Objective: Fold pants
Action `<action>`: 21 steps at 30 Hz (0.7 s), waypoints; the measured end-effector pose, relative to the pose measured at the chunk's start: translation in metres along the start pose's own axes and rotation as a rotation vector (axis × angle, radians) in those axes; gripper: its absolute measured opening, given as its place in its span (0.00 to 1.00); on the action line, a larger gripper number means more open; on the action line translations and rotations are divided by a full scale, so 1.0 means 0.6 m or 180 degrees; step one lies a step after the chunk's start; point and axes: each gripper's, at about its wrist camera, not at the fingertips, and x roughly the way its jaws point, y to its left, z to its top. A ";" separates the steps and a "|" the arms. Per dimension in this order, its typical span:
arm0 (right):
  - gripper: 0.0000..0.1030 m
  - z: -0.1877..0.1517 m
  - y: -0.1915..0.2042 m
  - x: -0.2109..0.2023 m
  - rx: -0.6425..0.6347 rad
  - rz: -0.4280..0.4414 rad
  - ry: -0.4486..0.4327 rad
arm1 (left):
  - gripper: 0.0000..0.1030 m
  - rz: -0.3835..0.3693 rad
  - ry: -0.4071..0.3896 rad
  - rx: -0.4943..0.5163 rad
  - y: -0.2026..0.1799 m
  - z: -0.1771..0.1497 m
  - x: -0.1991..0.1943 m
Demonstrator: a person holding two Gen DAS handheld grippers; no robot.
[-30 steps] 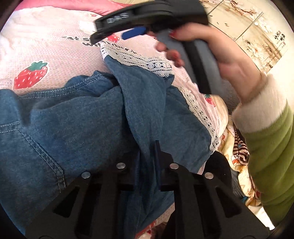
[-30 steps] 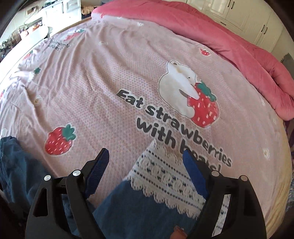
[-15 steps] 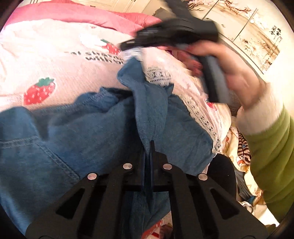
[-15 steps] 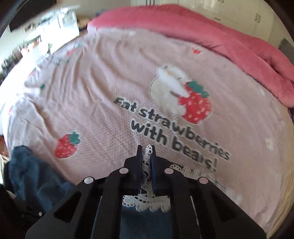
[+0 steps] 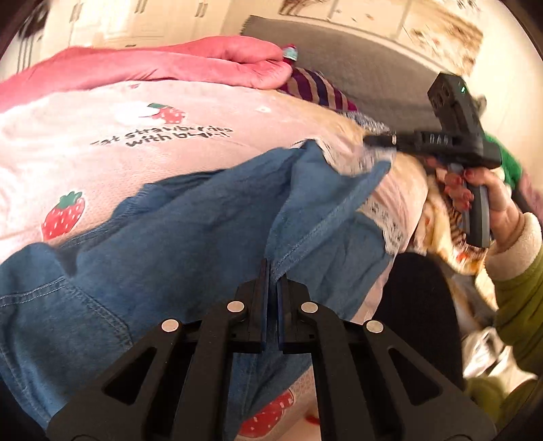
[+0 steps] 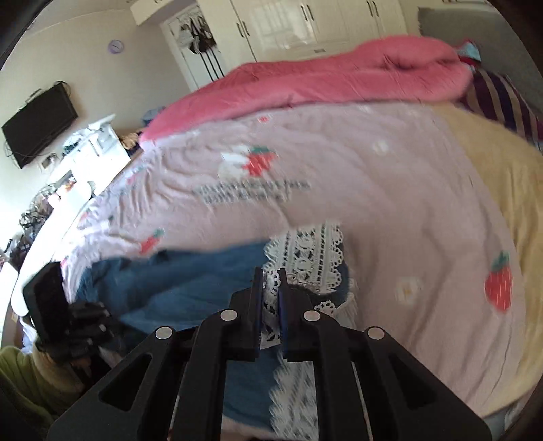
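Pink bedding printed with strawberries and a bear covers the bed [image 6: 390,190] we work on, with a television [image 6: 39,125] on the far left wall, white wardrobes [image 6: 305,23] behind, and a rolled pink quilt [image 6: 322,81] along the far side.

On the left, our left gripper [image 5: 273,271] has its fingers pressed together on a seamed edge of the denim pants [image 5: 190,224], which lie bunched across the near side of the bed. To the right, our right gripper [image 6: 269,281] is clamped on the white lace cuff [image 6: 305,257] of one leg, holding it up off the cover.

We judge the chief risks to be these: the lace is thin and could slip out or snag if we pull hard, and the left hold takes only one layer near a seam, so the leg may twist instead of spreading flat. The soft cover could also drag along.
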 end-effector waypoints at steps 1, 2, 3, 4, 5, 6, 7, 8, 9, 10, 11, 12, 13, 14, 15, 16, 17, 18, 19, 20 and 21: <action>0.07 -0.018 -0.008 0.003 0.0051 0.0033 0.0040 | 0.00 0.0008 0.0012 0.0038 -0.005 -0.002 0.002; 0.07 -0.034 -0.013 0.000 0.0088 0.0027 0.0053 | 0.00 0.0018 0.0026 0.0073 -0.009 -0.004 0.004; 0.08 -0.050 -0.021 -0.001 0.0131 0.0017 0.0066 | 0.00 0.0030 0.0048 0.0126 -0.016 -0.007 0.006; 0.10 -0.064 -0.027 -0.002 0.0167 0.0061 0.0092 | 0.00 0.0047 0.0052 0.0169 -0.021 -0.010 0.006; 0.10 -0.072 -0.032 -0.007 0.0194 0.0069 0.0085 | 0.00 0.0058 0.0054 0.0197 -0.024 -0.013 0.007; 0.11 -0.082 -0.038 -0.012 0.0232 0.0067 0.0063 | 0.00 0.0061 0.0071 0.0219 -0.028 -0.018 0.007; 0.15 -0.086 -0.042 -0.015 0.0259 0.0091 0.0063 | 0.00 0.0064 0.0085 0.0230 -0.031 -0.022 0.008; 0.23 -0.090 -0.044 -0.016 0.0280 0.0113 0.0066 | 0.00 0.0064 0.0092 0.0235 -0.032 -0.023 0.009; 0.26 -0.093 -0.047 -0.017 0.0305 0.0114 0.0058 | 0.00 0.0074 0.0102 0.0251 -0.034 -0.026 0.010; 0.29 -0.097 -0.048 -0.016 0.0316 0.0131 0.0076 | 0.02 0.0089 0.0103 0.0269 -0.037 -0.028 0.011; 0.30 -0.099 -0.048 -0.016 0.0316 0.0139 0.0091 | 0.06 0.0099 0.0098 0.0287 -0.039 -0.029 0.012; 0.31 -0.099 -0.050 -0.015 0.0322 0.0146 0.0089 | 0.08 0.0105 0.0092 0.0309 -0.042 -0.030 0.013; 0.31 -0.101 -0.050 -0.016 0.0315 0.0154 0.0083 | 0.10 0.0112 0.0090 0.0325 -0.044 -0.030 0.014; 0.20 -0.103 -0.048 -0.018 0.0284 0.0119 0.0066 | 0.10 0.0126 0.0095 0.0345 -0.047 -0.030 0.015; 0.12 -0.103 -0.049 -0.020 0.0274 0.0112 0.0065 | 0.10 0.0178 0.0105 0.0395 -0.051 -0.031 0.018; 0.07 -0.104 -0.051 -0.025 0.0298 0.0148 0.0057 | 0.02 0.0239 0.0116 0.0443 -0.054 -0.032 0.018; 0.07 -0.105 -0.053 -0.033 0.0312 0.0184 0.0034 | 0.00 0.0308 0.0148 0.0488 -0.057 -0.033 0.017; 0.07 -0.106 -0.054 -0.043 0.0280 0.0196 0.0005 | 0.00 0.0316 0.0165 0.0508 -0.058 -0.034 0.015; 0.07 -0.108 -0.051 -0.053 0.0228 0.0209 -0.0021 | 0.00 0.0307 0.0176 0.0528 -0.058 -0.035 0.011; 0.07 -0.112 -0.050 -0.063 0.0178 0.0235 -0.0036 | 0.00 0.0287 0.0183 0.0550 -0.058 -0.037 0.006; 0.07 -0.115 -0.049 -0.066 0.0154 0.0247 -0.0020 | 0.00 0.0271 0.0184 0.0581 -0.060 -0.040 0.000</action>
